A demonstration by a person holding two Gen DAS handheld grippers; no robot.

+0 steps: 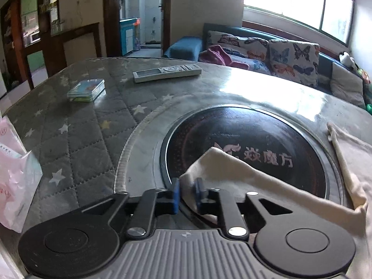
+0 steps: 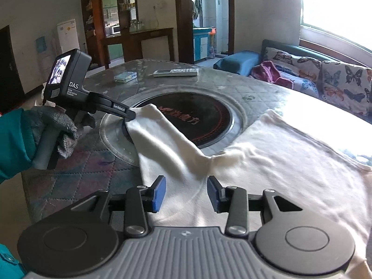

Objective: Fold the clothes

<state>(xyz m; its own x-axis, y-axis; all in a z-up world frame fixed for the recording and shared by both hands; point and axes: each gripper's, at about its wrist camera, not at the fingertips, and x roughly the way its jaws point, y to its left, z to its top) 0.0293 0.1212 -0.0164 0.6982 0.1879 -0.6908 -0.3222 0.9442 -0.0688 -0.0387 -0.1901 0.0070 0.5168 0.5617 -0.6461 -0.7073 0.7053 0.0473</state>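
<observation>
Left gripper (image 2: 130,114) clenched on the cream cotton T-shirt's (image 2: 279,162) sleeve.
Right gripper (image 2: 186,191) released above the shirt; its 3 o'clock hem is apparently cut off.

left tool (image 1: 187,194) pinched closed; right tool (image 2: 186,194) spread wide.

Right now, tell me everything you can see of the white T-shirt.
The white T-shirt is a soft, cream-white knit, spread mostly flat on the table with light wrinkles. One sleeve is lifted and pulled across the dark round hob, its end pinched in the left gripper, whose blue fingers close on the cloth. The right gripper hovers open over the body near the armpit crease, seemingly not gripping. Its far edge lies in bright window glare.
</observation>
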